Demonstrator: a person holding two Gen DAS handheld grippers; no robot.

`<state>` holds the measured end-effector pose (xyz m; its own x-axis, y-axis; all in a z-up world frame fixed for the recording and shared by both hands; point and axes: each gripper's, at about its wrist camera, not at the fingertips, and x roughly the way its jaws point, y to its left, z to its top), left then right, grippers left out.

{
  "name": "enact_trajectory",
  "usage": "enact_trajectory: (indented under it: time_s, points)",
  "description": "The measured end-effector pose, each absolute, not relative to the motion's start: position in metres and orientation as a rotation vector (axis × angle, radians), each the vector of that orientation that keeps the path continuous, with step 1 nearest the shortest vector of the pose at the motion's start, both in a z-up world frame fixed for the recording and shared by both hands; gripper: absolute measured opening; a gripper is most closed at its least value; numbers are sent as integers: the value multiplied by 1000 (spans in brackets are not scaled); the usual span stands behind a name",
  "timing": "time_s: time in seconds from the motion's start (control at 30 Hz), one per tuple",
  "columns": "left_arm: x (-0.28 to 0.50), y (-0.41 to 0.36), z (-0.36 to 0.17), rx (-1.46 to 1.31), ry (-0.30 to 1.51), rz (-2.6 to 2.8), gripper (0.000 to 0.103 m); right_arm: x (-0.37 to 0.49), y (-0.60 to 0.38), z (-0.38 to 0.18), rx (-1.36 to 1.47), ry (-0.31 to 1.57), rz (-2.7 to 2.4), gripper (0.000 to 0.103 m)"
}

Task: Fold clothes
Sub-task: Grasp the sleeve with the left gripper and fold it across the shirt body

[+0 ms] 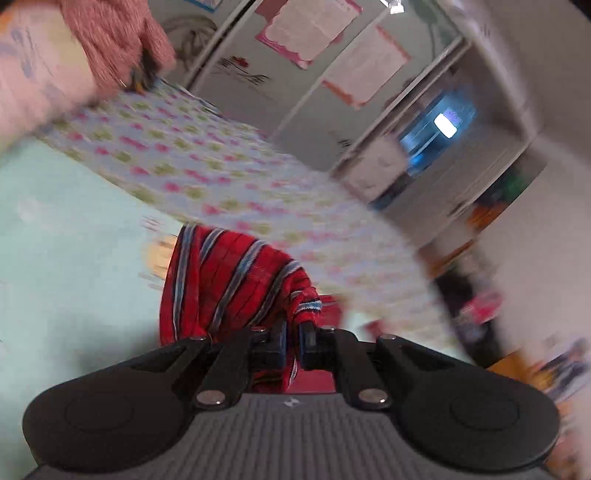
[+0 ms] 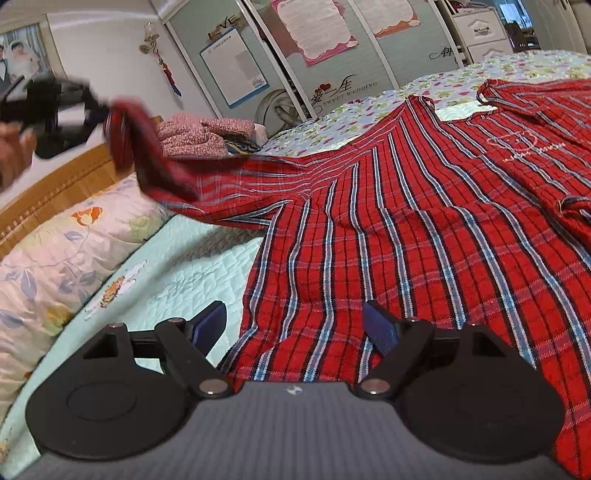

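**Left gripper lifting a sleeve of the plaid shirt; right gripper open above its hem**

In the left wrist view our left gripper (image 1: 291,338) has its jaws closed on a bunched end of the red plaid shirt (image 1: 229,280), the cloth hanging below the pads. In the right wrist view the same gripper (image 2: 98,114) is raised at upper left, gripped by a hand (image 2: 11,147), with the sleeve stretched from it down to the shirt's body. Our right gripper (image 2: 293,325) stands with jaws wide apart, nothing between the pads, low over the near edge of the shirt (image 2: 424,236).

Legible writing: a white outlined emblem with small lettering on the shirt's chest (image 2: 517,144), too fine to read; "LOVE" (image 2: 223,24) and "SWEET WEDDING" (image 2: 349,90) on the wardrobe doors (image 2: 332,48), beside Chinese characters and pink-bordered notices.

The shirt lies spread, front up, across a bed: a pale green quilted cover (image 2: 177,280) nearest us, a flower-print sheet (image 2: 369,110) farther off. A floral pillow (image 2: 62,251) rests against the wooden headboard (image 2: 55,188); a pink patterned bundle of cloth (image 2: 199,134) lies by the wardrobe. A framed photograph (image 2: 20,55) hangs on the wall at upper left.
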<state>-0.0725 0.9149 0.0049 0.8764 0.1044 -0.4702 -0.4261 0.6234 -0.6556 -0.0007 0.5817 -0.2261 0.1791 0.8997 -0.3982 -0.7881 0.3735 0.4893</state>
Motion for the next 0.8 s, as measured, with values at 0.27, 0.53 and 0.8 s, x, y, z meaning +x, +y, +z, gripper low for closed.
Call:
enact_trajectory:
  time_s: [0.27,0.53,0.8]
  points:
    - [-33,842,-13,-860,443,271,6,26,579,-220,341,864,1237,84]
    - [23,777,-74,-944,485,35,9,81,530,-190,699,934,1132,86]
    - [16,723,-145,-826,735,65,38,74,479,-201,564,934,933,86]
